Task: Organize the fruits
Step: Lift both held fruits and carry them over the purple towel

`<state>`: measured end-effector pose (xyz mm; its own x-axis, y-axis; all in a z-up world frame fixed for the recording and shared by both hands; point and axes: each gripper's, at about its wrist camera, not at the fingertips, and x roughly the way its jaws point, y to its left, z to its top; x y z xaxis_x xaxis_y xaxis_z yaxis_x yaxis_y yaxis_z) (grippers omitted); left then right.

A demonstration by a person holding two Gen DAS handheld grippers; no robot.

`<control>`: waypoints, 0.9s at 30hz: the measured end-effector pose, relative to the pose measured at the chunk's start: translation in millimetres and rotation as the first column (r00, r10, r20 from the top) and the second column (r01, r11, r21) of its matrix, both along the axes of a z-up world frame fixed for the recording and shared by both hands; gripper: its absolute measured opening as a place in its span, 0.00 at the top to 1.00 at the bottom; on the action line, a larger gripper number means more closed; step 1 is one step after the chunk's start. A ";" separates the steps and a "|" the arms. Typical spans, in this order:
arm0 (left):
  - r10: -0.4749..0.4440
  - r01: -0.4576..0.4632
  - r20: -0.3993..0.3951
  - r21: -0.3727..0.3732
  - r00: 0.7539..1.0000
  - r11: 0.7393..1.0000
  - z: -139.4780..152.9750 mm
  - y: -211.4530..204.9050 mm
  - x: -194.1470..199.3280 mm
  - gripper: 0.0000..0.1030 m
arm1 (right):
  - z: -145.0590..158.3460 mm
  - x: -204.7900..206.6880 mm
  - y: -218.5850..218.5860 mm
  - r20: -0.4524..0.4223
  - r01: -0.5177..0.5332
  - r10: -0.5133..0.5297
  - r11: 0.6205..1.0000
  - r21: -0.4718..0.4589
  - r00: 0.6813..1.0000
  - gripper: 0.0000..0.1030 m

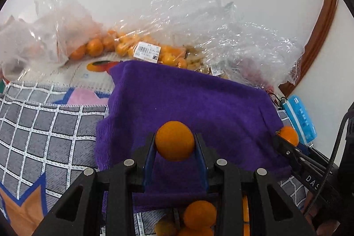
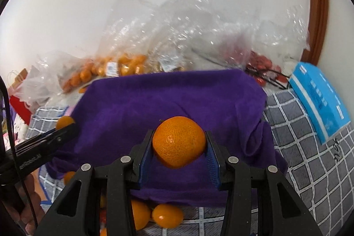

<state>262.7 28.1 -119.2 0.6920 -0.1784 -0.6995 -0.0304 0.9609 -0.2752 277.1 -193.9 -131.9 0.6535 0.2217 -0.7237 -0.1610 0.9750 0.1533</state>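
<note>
The left gripper (image 1: 174, 142) is clamped on a smooth mandarin (image 1: 174, 140), the fruit pinched between its blue-lined fingers at the lower centre of the left wrist view. The right gripper (image 2: 179, 145) likewise pinches a dimpled mandarin (image 2: 178, 144) at the centre of its own view. Both fruits hang over a purple towel (image 1: 188, 103) that fills the middle of each frame, draped with its near edge hanging down. Below that edge, at the bottom of the frames, a few loose mandarins (image 2: 167, 215) lie close together. Each gripper shows in the other's view, at the towel's side edge. The towel rests on a grey checked cloth (image 1: 44, 125) with white grid lines, which spreads to the lower left in the left view. Beyond the towel, toward the top, crumpled clear plastic bags (image 1: 210, 25) are heaped against a white wall, one holding many small oranges (image 1: 95, 47) and bearing a barcode label (image 1: 147, 52). A blue tissue pack (image 2: 318, 98) lies at the right edge, and some red fruit (image 2: 261, 63) sits just left of it in the right view.
</note>
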 end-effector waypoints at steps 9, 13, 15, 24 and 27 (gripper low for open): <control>0.002 -0.002 0.005 0.004 1.000 1.000 -10.7 -1.9 3.8 0.69 | -8.9 3.4 -12.2 0.011 0.036 -0.036 0.999 -0.017 0.999 0.57; 0.002 -0.002 -0.004 0.006 1.000 1.000 -16.8 -2.9 5.8 0.69 | -20.8 8.3 -7.8 -0.028 0.016 -0.017 1.000 -0.023 0.999 0.57; 0.009 -0.009 0.003 0.030 1.000 1.000 -17.6 -4.8 5.4 0.69 | -26.5 9.5 -3.5 -0.046 0.003 -0.005 0.999 -0.040 0.999 0.57; 0.001 -0.002 0.019 0.086 1.000 0.996 -19.4 -13.3 3.8 0.69 | -38.4 11.1 4.4 -0.073 -0.006 0.002 0.999 -0.050 0.997 0.57; -0.001 -0.001 0.020 0.098 1.000 0.995 -20.2 -15.3 3.7 0.69 | -40.8 12.2 2.4 -0.083 0.004 -0.008 0.999 -0.049 0.997 0.57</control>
